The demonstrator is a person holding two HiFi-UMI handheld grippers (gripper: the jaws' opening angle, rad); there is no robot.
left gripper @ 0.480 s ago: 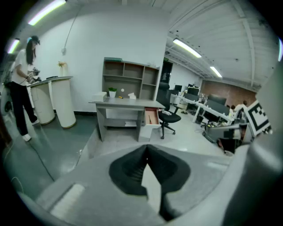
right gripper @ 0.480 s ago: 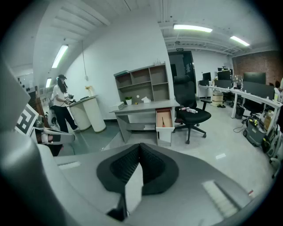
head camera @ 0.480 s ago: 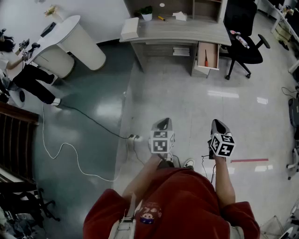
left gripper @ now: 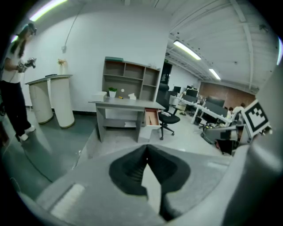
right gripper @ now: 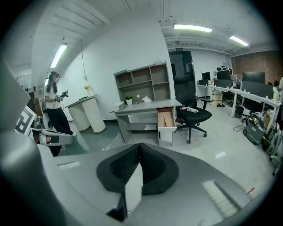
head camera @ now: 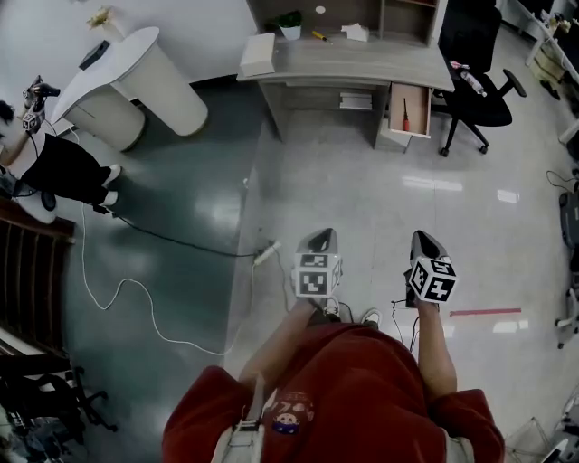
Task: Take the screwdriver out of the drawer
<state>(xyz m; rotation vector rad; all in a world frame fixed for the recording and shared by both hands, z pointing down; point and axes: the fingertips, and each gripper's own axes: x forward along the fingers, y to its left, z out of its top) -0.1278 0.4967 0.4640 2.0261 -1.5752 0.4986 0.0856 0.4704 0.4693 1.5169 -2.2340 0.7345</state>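
Hovering well short of desk (head camera: 344,60): left gripper (head camera: 317,240), right gripper (head camera: 424,242), both jaws together, empty; screwdriver (head camera: 405,112) lying in open drawer (head camera: 419,108).

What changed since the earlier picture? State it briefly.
The bystander at the left moved toward the picture's edge and the floor power strip shifted. The left hand-held gripper and right hand-held gripper stay shut and empty; the screwdriver stays in the open drawer.

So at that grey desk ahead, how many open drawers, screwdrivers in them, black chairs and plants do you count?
Open drawer: 1
Screwdriver: 1
Black chair: 1
Plant: 1
Total: 4
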